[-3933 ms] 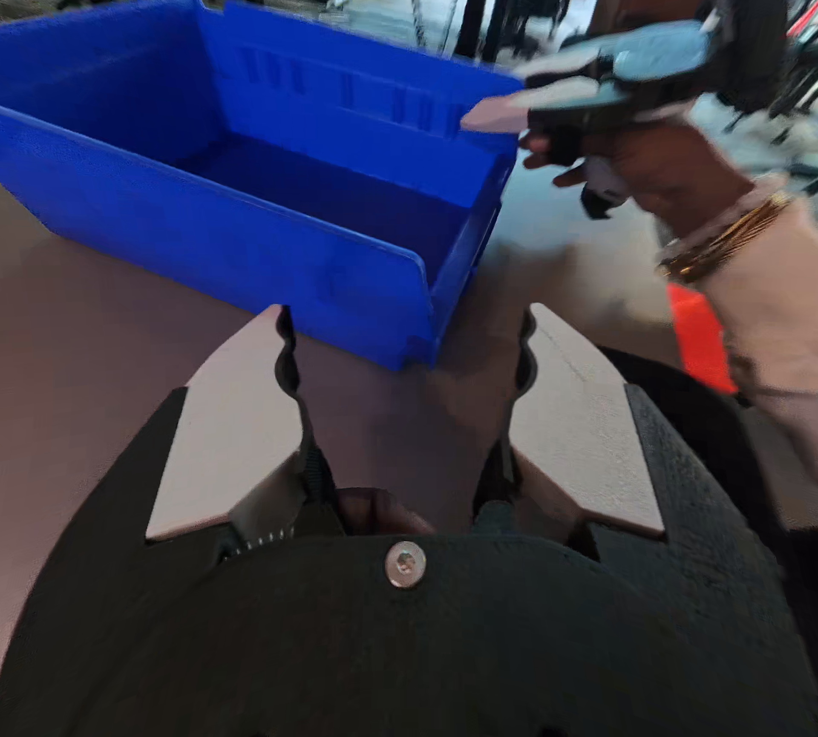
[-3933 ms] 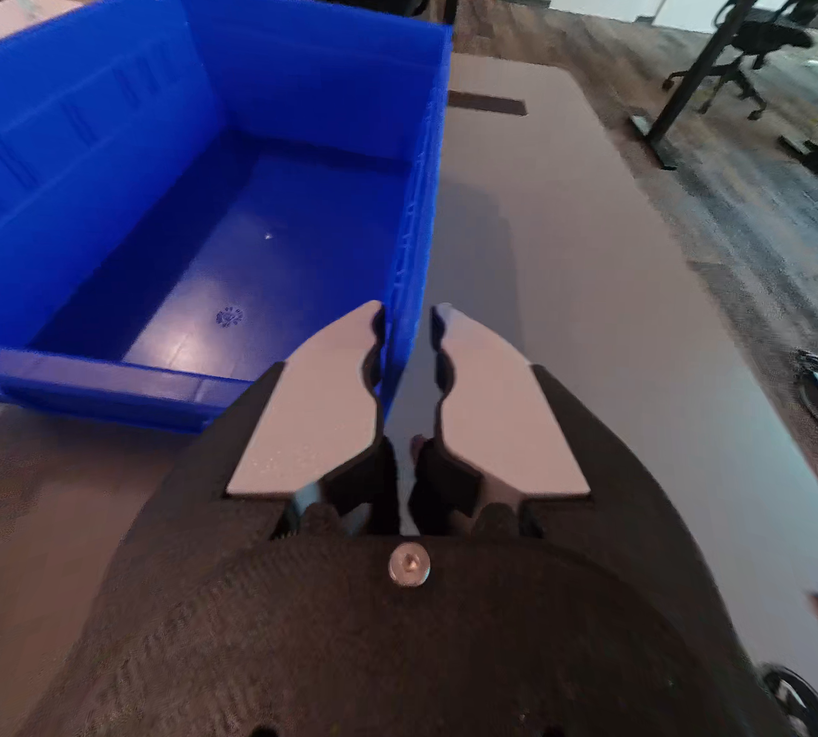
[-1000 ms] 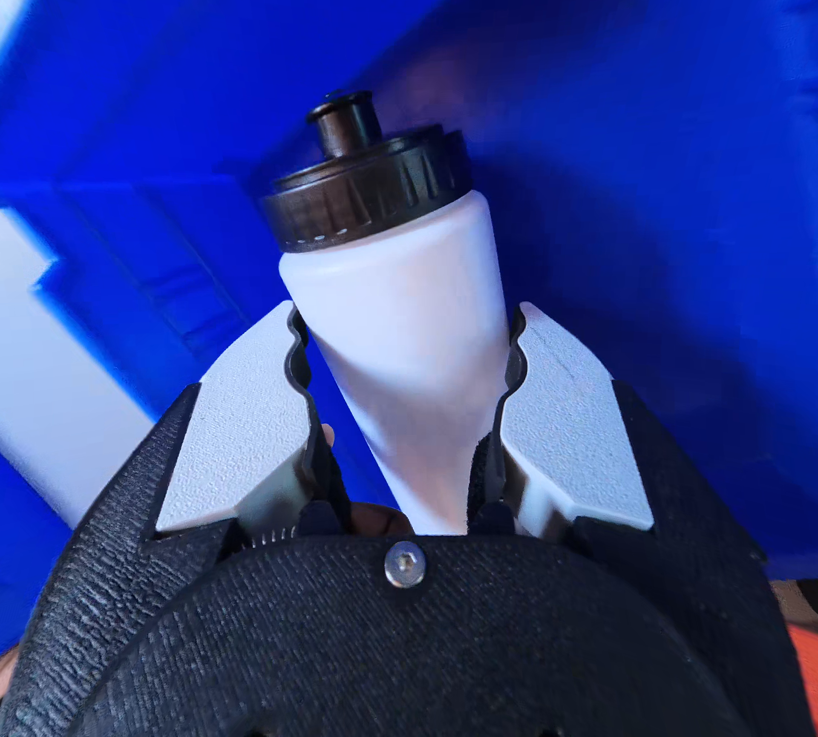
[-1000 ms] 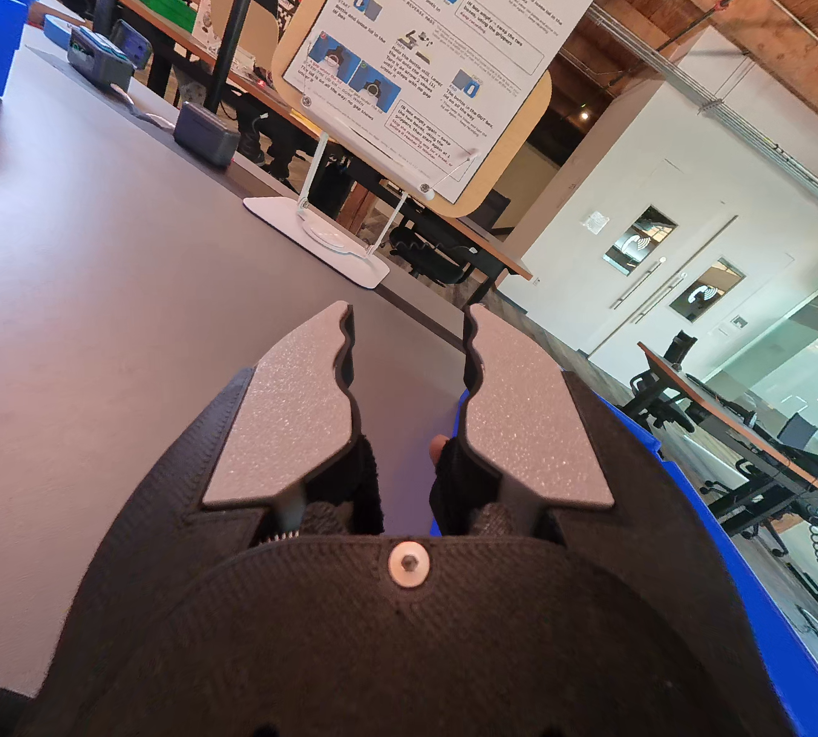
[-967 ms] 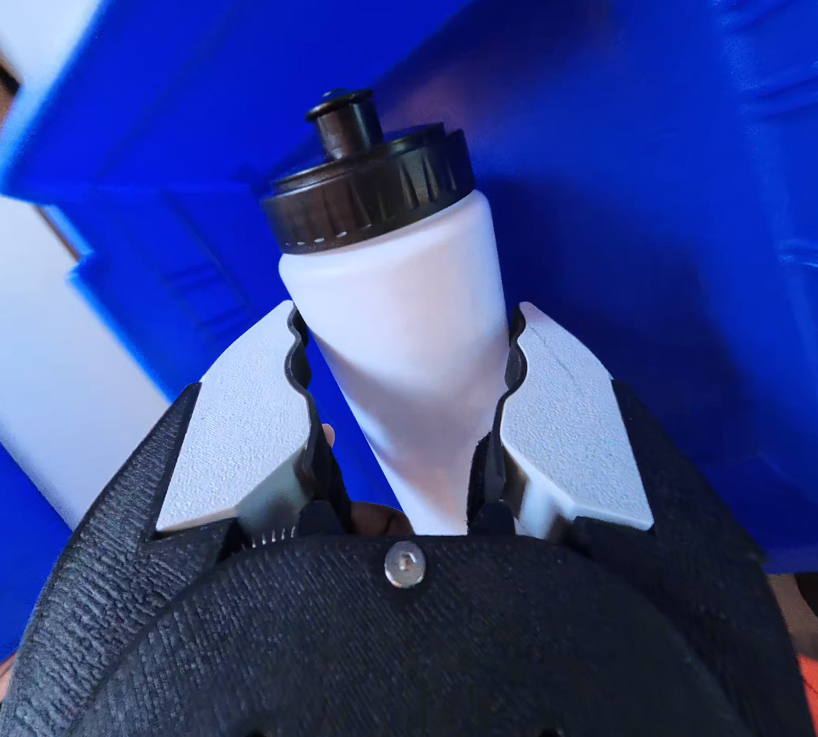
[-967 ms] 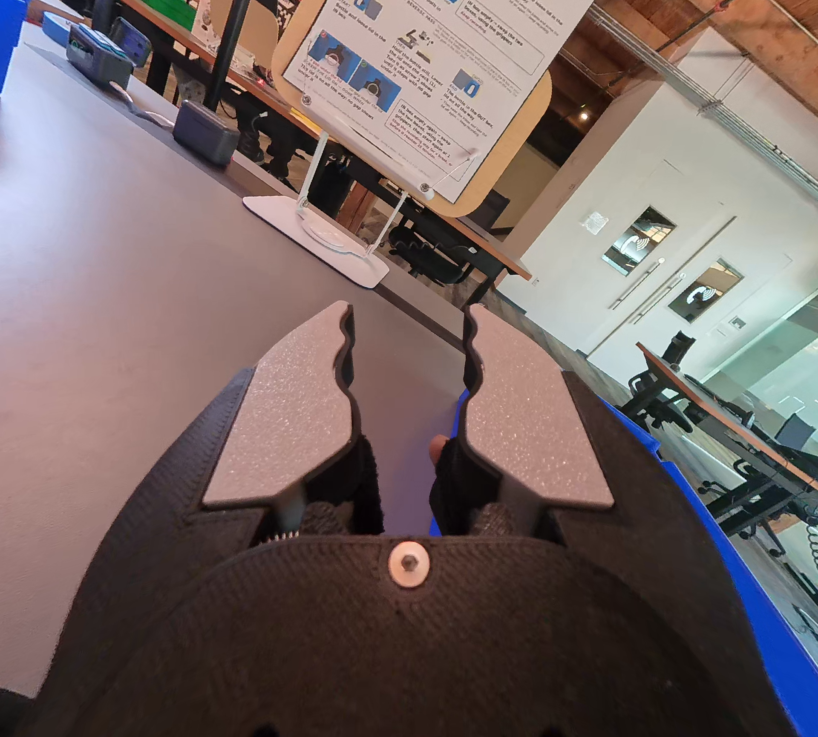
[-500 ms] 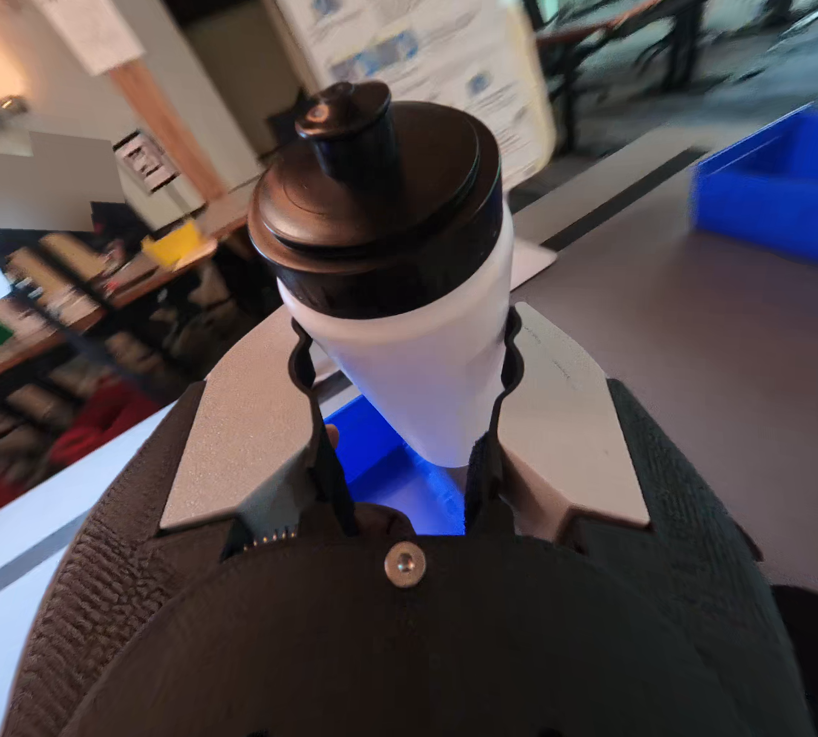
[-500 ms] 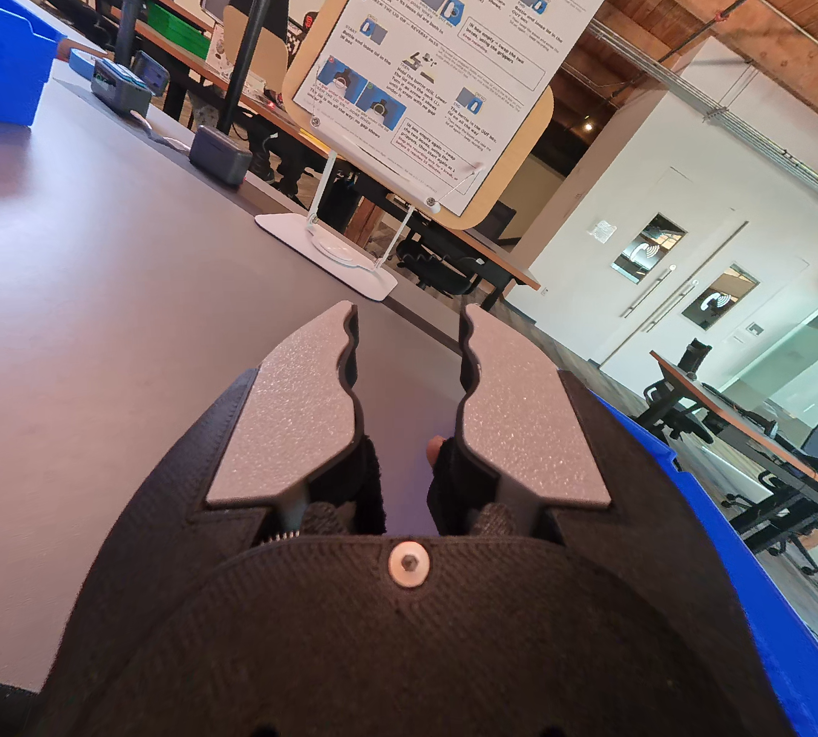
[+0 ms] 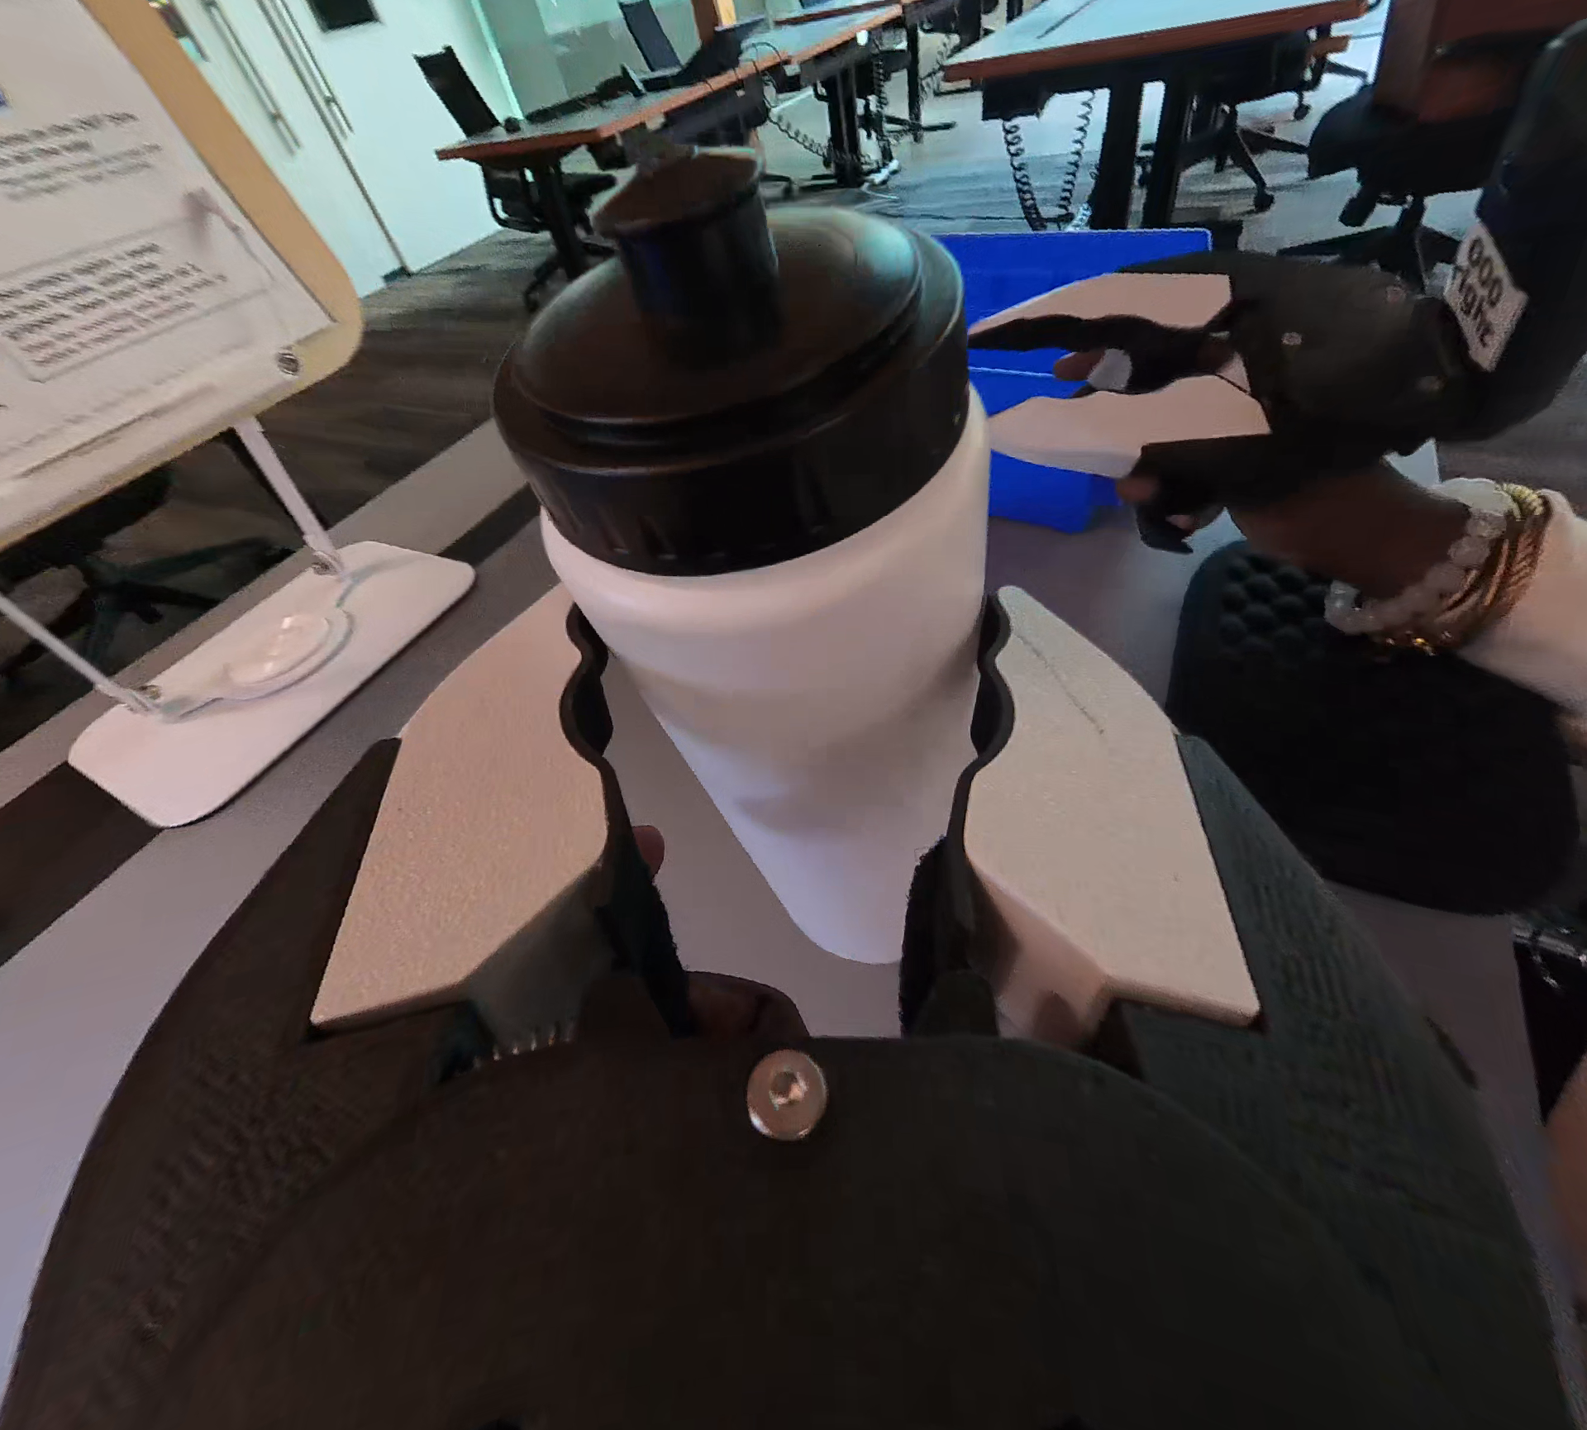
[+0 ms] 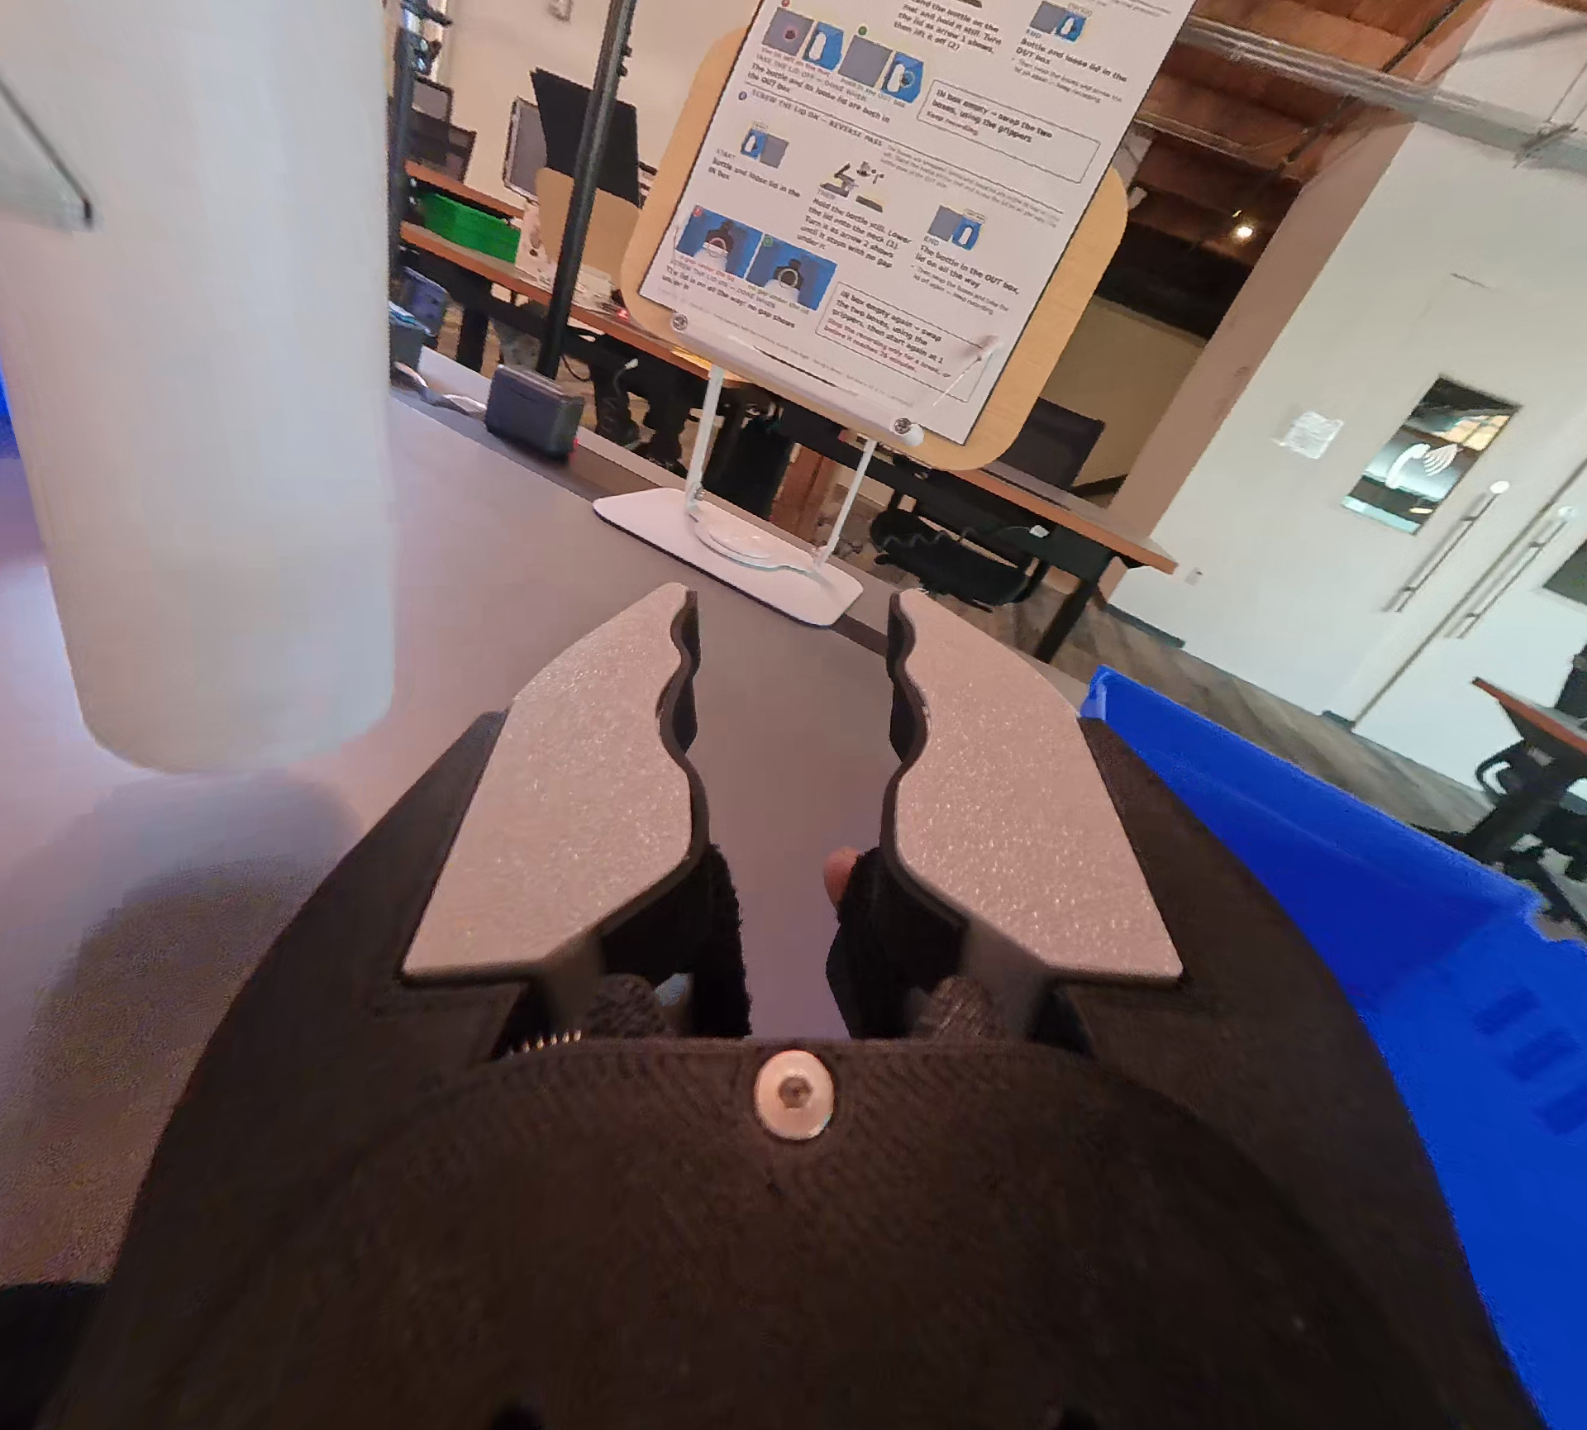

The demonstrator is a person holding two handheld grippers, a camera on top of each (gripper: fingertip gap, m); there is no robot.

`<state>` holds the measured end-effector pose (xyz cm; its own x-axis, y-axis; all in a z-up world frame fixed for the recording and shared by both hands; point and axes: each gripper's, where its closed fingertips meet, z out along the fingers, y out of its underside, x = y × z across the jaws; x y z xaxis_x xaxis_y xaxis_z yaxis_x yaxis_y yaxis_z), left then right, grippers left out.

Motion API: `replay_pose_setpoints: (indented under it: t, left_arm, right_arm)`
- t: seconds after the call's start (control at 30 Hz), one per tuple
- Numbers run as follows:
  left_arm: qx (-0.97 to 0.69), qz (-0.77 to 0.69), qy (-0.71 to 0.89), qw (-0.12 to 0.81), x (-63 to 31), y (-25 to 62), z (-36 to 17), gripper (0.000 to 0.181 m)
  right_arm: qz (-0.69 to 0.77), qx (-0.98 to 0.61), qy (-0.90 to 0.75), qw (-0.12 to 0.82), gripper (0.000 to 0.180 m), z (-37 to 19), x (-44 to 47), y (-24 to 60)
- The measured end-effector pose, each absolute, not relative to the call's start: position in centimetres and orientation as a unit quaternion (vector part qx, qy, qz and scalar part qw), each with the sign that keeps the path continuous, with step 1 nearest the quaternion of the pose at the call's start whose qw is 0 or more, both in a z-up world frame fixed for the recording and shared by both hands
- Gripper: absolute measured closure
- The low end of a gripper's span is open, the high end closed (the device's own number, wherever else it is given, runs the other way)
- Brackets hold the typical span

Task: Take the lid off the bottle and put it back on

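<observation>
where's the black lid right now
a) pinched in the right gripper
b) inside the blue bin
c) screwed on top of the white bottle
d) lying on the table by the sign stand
c: in the left wrist view the black lid sits on the white bottle, which the left gripper clamps, while the right gripper is open and holds nothing.

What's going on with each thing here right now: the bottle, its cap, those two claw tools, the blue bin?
Bottle: white, upright, held off the table.
Lid: black, on the bottle, spout on top.
Left gripper: clamped on the bottle's body.
Right gripper: open, empty, beside the bottle.
Blue bin: on the table next to the right gripper; inside hidden.
</observation>
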<state>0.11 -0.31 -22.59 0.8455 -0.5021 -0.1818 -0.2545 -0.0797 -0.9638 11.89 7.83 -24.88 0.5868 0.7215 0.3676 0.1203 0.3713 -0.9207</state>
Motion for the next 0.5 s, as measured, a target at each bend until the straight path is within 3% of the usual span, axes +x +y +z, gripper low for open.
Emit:
replay_pose_setpoints:
  t: [0.5]
  left_arm:
    - [-0.699, -0.168, 0.3, 0.627, 2.3, -2.5, -25.1, 0.097]
  right_arm:
    - [0.308, -0.532, -0.415, 0.671, 0.136, -25.8, 10.7, 7.1]
